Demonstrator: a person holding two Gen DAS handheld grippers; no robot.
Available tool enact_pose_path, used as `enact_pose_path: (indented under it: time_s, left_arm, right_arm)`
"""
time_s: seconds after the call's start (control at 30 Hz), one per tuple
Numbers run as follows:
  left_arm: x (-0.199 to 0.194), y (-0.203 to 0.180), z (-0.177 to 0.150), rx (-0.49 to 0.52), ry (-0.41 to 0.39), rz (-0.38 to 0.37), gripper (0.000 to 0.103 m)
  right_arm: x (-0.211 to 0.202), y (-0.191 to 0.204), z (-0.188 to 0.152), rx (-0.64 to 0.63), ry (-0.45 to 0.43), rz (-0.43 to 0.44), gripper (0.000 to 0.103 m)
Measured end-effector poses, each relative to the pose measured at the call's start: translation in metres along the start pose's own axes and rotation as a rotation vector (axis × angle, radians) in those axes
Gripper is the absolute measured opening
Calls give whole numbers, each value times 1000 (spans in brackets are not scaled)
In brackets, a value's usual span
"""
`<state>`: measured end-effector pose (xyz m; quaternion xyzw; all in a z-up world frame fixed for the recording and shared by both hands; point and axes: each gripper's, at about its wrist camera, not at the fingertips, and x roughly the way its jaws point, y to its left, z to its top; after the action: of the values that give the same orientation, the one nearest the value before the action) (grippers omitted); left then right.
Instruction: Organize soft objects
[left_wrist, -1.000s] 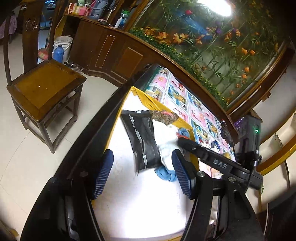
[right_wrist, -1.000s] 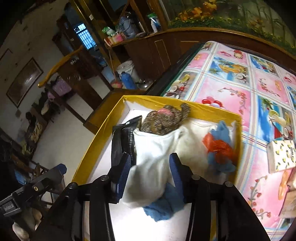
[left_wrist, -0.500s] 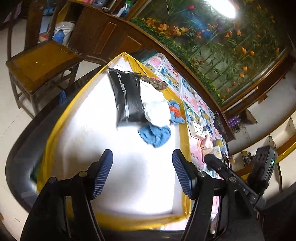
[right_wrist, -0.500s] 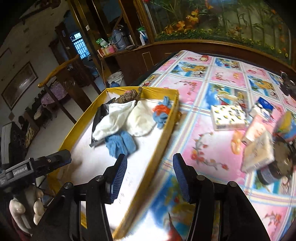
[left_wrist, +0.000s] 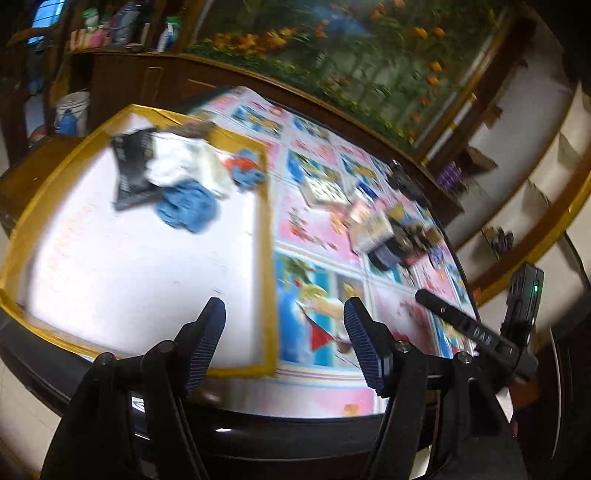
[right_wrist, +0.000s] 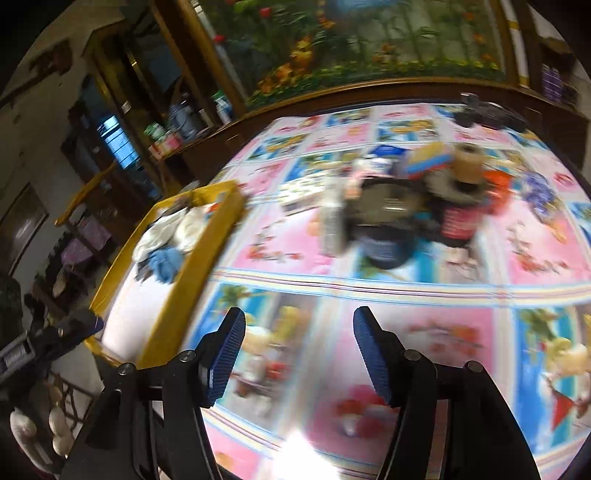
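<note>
Soft things lie heaped in the far corner of a yellow-rimmed tray (left_wrist: 267, 236) on the counter (left_wrist: 325, 391): a white cloth (left_wrist: 181, 162), a blue cloth (left_wrist: 186, 212), a black pouch (left_wrist: 129, 173) and a small blue and red piece (left_wrist: 245, 171). In the left wrist view this pile sits at about ten o'clock; in the right wrist view it is a small blurred cluster at about nine o'clock.

A second ago the right gripper (right_wrist: 299, 354) was down inside the tray with the white cloth between its fingers. Now it is out over the patterned cloth covering the counter, with nothing between its fingers, and its jaws are opening. The white cloth has stayed behind on the pile. The left gripper (left_wrist: 284, 341) has also pulled back, from over the tray floor to the near edge of the counter, straddling the tray's yellow rim. Its jaws stand spread and empty, as before.

Both views are smeared by quick motion. At about one o'clock in the right wrist view is a jumble of boxes, jars and fuzzy items (right_wrist: 417, 199), too blurred to name one by one.

It looks as though one placement is finished and the right gripper is heading towards that jumble for the next soft thing, so part of the sorting is likely still to do.
</note>
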<state>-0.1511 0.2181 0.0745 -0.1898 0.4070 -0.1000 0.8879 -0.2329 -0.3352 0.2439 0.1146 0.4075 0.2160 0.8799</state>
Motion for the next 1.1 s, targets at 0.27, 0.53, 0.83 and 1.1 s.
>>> enact_pose_path:
  time_s: [0.27, 0.53, 0.83, 1.1]
  left_arm:
    - [30, -54, -26, 106, 109, -28, 66]
    - [42, -67, -34, 143, 144, 2, 66]
    - [50, -58, -31, 112, 162, -6, 66]
    - [84, -91, -28, 222, 221, -12, 66]
  right_arm:
    - [-42, -84, -9, 157, -29, -89, 63]
    - [-44, -102, -8, 197, -36, -103, 65]
    - [-36, -129, 49, 210, -90, -163, 65]
    - [-13, -190, 99, 370, -92, -252, 65]
